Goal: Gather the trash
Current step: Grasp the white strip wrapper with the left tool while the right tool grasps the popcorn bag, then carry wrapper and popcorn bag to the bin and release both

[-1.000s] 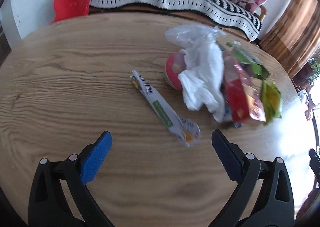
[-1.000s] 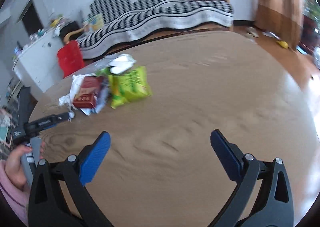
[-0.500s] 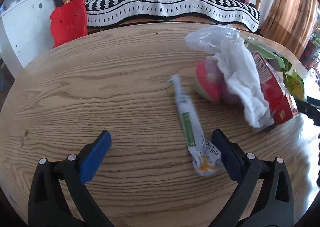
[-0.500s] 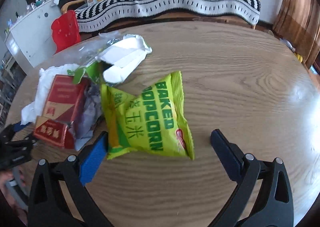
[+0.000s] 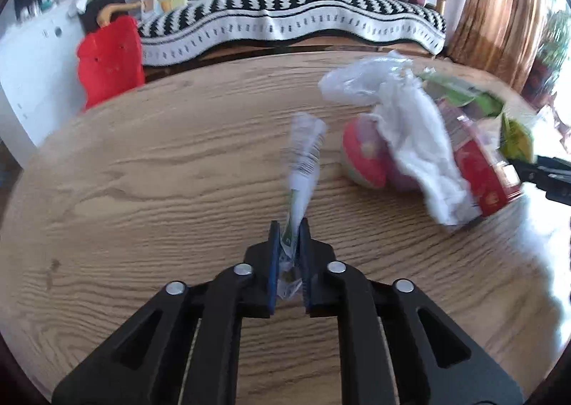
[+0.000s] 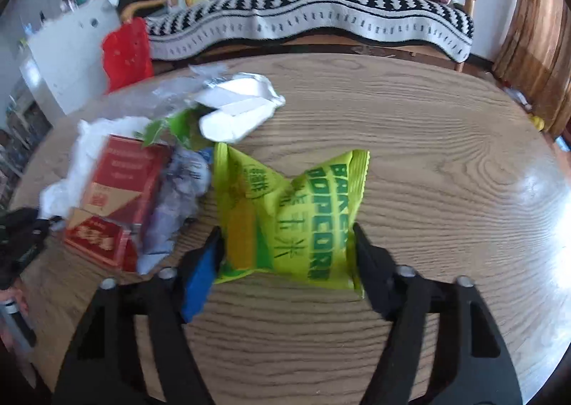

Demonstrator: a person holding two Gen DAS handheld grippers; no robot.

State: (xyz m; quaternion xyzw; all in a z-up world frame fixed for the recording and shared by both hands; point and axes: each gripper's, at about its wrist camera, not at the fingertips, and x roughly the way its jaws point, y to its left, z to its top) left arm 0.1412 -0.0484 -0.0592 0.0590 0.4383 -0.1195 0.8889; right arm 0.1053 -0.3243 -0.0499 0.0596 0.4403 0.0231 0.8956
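My left gripper [image 5: 288,226] is shut on a long white and green wrapper [image 5: 303,162], whose far end rises off the round wooden table [image 5: 142,173]. My right gripper [image 6: 287,237] has a jaw on each side of a green popcorn bag [image 6: 292,205], squeezing its lower part. A trash heap lies between the grippers: a red box [image 6: 114,198], white tissue [image 5: 421,133], a pink and green ball [image 5: 360,158], a clear plastic bag [image 5: 360,80] and a white flattened carton [image 6: 235,112].
A black and white striped sofa [image 5: 285,19] stands behind the table. A red bag [image 5: 107,62] hangs by a white cabinet [image 5: 32,62] at the left. A brown curtain [image 5: 499,12] is at the right. The other gripper shows at the right edge [image 5: 546,173].
My left gripper has closed on the wrapper and lifted it. My right gripper has moved in and narrowed around the popcorn bag.
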